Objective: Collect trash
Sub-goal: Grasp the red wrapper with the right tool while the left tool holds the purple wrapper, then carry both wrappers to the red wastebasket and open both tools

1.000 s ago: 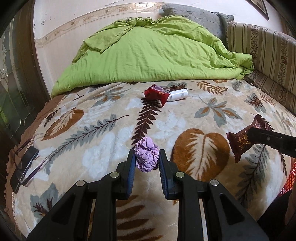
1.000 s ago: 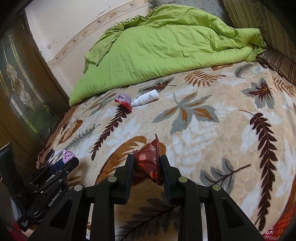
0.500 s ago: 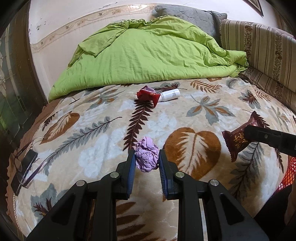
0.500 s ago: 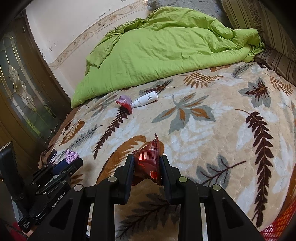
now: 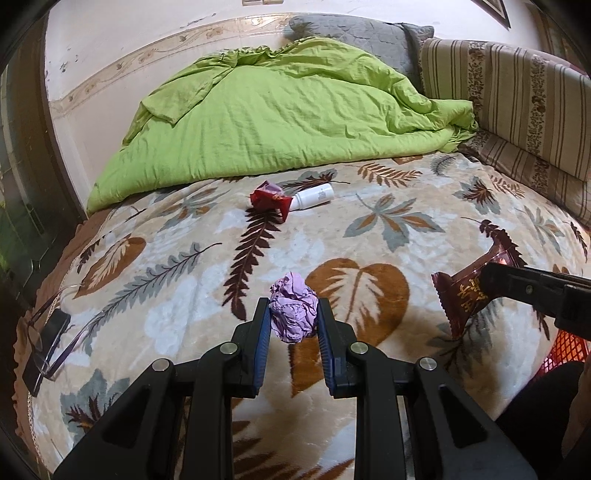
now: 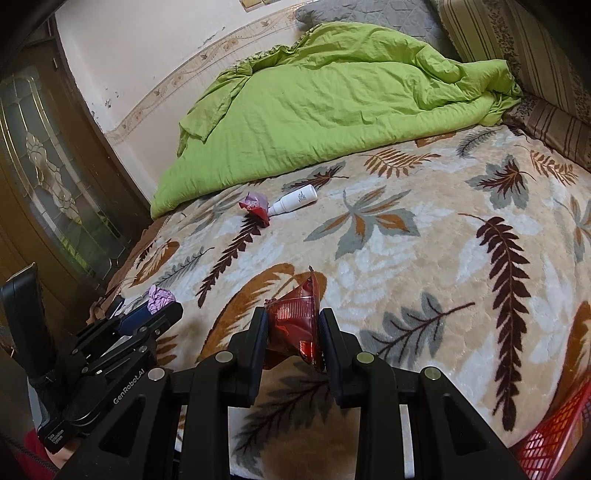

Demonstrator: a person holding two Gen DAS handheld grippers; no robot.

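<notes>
My left gripper (image 5: pixel 291 319) is shut on a crumpled purple paper ball (image 5: pixel 293 312), held above the leaf-patterned blanket (image 5: pixel 369 236). In the right wrist view that same paper ball (image 6: pixel 160 297) shows at the lower left in the left gripper (image 6: pixel 159 314). My right gripper (image 6: pixel 291 325) is shut on a dark red snack wrapper (image 6: pixel 295 321); the left wrist view shows this wrapper (image 5: pixel 467 291) at the right. Farther back on the bed lie a crumpled red wrapper (image 5: pixel 267 197) and a white bottle (image 5: pixel 312 195) on its side, touching each other.
A green quilt (image 5: pixel 280 110) is heaped at the head of the bed, with a grey pillow (image 5: pixel 354 33) and striped cushions (image 5: pixel 517 96) behind. A red mesh basket (image 6: pixel 554 439) sits at the bed's near right edge. Glasses (image 5: pixel 48 332) lie at the left edge, near a glazed door (image 6: pixel 48 166).
Both grippers have drawn back a little and turned slightly right with their loads; the bed's far end and the basket show more. Neither grip has changed.
</notes>
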